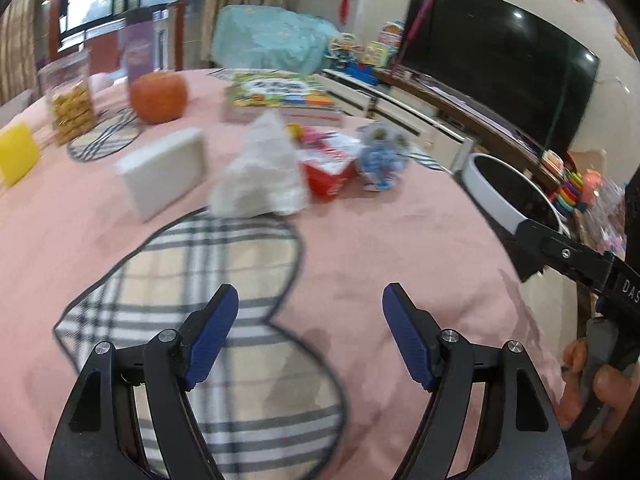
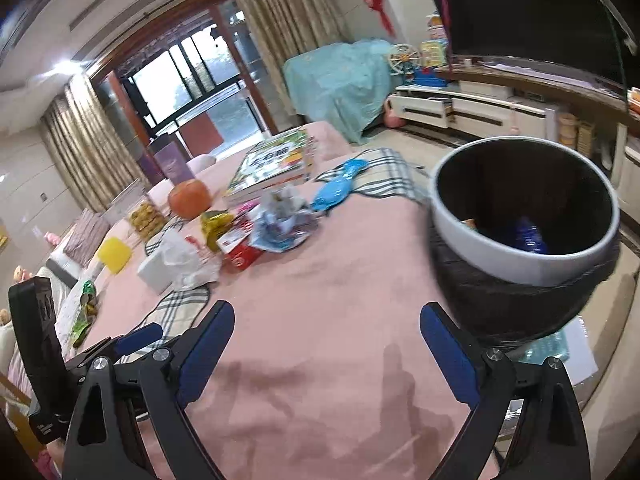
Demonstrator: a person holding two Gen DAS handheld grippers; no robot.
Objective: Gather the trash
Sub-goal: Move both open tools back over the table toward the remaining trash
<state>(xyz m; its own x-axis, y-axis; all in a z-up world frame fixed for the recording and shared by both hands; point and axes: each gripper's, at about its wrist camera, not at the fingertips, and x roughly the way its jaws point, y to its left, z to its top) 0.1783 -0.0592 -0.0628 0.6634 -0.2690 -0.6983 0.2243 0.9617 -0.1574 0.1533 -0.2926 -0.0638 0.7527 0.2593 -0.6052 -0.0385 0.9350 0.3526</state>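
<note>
A white-rimmed trash bin (image 2: 524, 256) with a dark liner stands off the table's right edge, with a blue wrapper inside; it also shows in the left wrist view (image 1: 490, 184). Trash lies mid-table: a crumpled white tissue (image 1: 264, 172), a red carton (image 1: 330, 176), a crumpled blue-white wrapper (image 1: 380, 160), a blue wrapper (image 2: 336, 186) and a yellow wrapper (image 2: 214, 222). My left gripper (image 1: 310, 340) is open and empty above the pink tablecloth. My right gripper (image 2: 326, 350) is open and empty, just left of the bin.
A white box (image 1: 168, 172), an orange round fruit (image 1: 158, 96), a jar of biscuits (image 1: 70, 100), a yellow block (image 1: 16, 154) and picture books (image 1: 280, 94) stand on the table. Plaid mats (image 1: 208, 300) lie on the cloth. A TV (image 1: 496, 64) stands at the right.
</note>
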